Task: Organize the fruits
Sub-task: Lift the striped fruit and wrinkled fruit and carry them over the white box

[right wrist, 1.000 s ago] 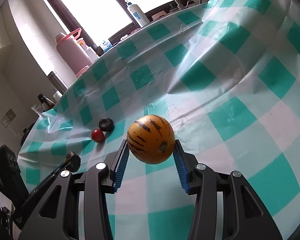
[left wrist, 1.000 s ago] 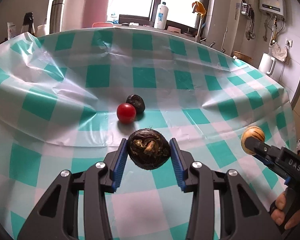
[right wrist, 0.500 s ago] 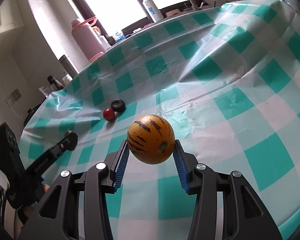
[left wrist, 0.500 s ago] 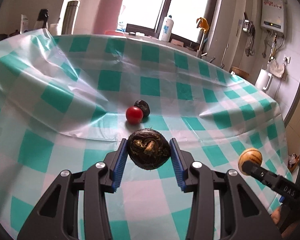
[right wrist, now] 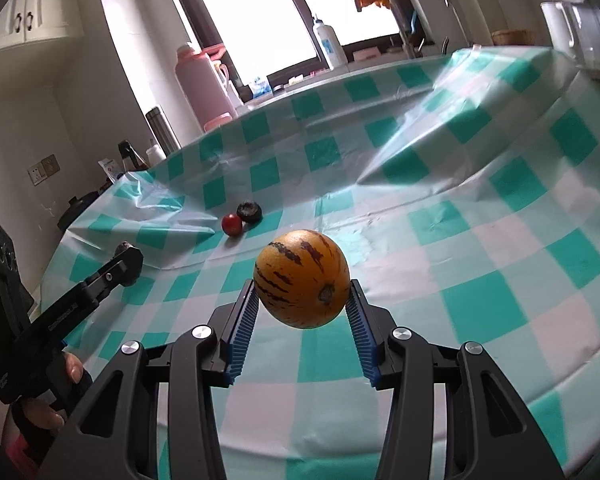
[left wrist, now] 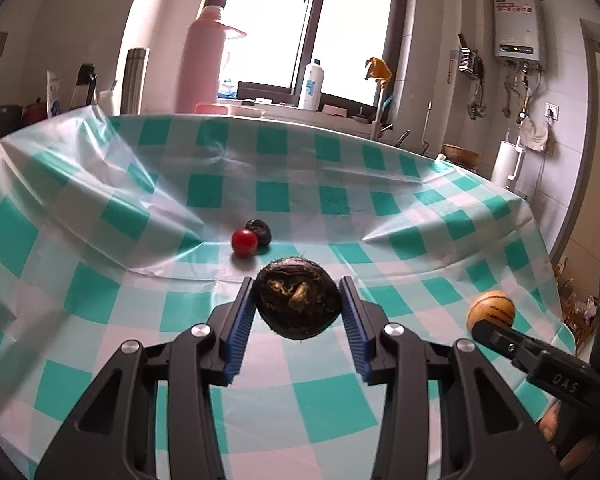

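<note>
A wrinkled plastic tablecloth of teal and white checks [left wrist: 148, 316] fills the middle and lower part of both wrist views, with a tall pink thermos flask [left wrist: 204, 60] and a white plastic bottle [left wrist: 314, 84] standing by the bright window at the top of the frame. At lower centre of the right wrist view, the right gripper [right wrist: 302, 304] pinches a round orange fruit with dark brown stripes [right wrist: 302, 278] between its blue ribbed pads, held clear above the cloth. At lower centre of the left wrist view, the left gripper [left wrist: 298, 306] clamps a rough dark brown round fruit [left wrist: 298, 302], likewise off the cloth. Just above it, mid-frame, a small glossy red fruit [left wrist: 244, 242] lies on the cloth touching a small wrinkled black fruit [left wrist: 259, 231].
</note>
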A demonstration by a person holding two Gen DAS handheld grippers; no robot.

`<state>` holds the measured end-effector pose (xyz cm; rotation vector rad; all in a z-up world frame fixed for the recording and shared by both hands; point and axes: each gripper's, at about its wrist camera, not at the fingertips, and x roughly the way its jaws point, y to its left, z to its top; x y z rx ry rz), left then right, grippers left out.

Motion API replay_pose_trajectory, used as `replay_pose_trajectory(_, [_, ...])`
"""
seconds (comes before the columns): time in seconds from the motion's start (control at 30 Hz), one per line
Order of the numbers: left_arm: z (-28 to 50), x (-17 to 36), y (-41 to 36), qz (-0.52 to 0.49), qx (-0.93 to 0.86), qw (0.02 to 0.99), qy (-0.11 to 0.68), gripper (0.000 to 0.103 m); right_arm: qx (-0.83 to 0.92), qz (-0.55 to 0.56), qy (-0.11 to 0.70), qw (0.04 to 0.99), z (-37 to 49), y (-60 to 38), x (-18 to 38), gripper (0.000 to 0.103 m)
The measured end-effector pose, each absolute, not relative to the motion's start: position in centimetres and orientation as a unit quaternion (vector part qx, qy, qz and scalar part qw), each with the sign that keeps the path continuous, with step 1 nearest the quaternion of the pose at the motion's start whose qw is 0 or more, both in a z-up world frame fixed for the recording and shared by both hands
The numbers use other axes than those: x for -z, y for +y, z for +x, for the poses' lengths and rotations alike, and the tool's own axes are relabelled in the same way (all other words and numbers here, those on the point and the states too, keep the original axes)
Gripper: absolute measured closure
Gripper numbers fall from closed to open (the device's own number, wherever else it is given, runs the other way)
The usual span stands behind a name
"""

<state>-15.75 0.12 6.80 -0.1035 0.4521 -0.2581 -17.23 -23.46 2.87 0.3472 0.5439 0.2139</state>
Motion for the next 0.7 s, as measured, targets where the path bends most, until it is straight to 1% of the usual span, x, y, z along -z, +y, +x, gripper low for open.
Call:
replay_pose_trajectory(0.4, [-18.8, -8.5, -3.8, -0.018, 0.159, 0.965, 0.206, 0.060, -0.061, 0.145, 0.212, 0.965, -23.7, -29.0, -4.3, 0.057])
replay_pose_trajectory(0.7, [-22.3, -8.7, -9.6, 0.036, 0.215, 0.959, 0.179, 0.060, 0.029, 0.165, 0.198, 0.966, -29.8, -37.1, -2.6, 0.057])
